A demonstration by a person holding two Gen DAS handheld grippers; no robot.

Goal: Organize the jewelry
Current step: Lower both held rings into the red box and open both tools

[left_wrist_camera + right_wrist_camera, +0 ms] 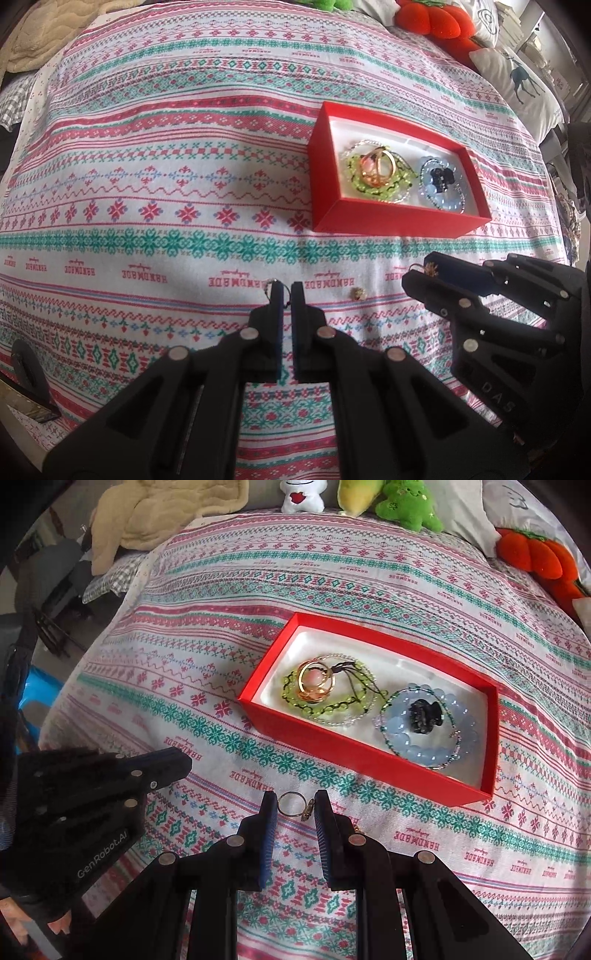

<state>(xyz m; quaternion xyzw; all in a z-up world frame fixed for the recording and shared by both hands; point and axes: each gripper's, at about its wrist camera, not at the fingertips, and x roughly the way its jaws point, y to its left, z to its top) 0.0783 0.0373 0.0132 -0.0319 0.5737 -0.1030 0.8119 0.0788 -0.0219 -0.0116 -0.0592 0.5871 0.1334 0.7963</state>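
A red box point(354, 755) point(388, 221) with a white lining sits on the patterned cloth. It holds green bead bracelets with gold rings point(317, 685) point(373, 170) and blue bead bracelets around a black clip point(424, 716) point(441, 179). My right gripper point(295, 806) point(430, 269) is shut on a thin gold ring with a small ornament point(295, 806), low over the cloth in front of the box. My left gripper point(287, 290) point(181, 762) is nearly shut; a thin silver ring point(272, 283) shows at its left fingertip. A small gold piece point(359, 293) lies on the cloth between the grippers.
Plush toys point(406, 502) and an orange plush point(535, 557) line the far edge of the bed. A beige blanket point(159, 513) lies at the far left. A deer pillow point(521, 88) is at the far right. The cloth's left edge drops off toward a chair point(55, 590).
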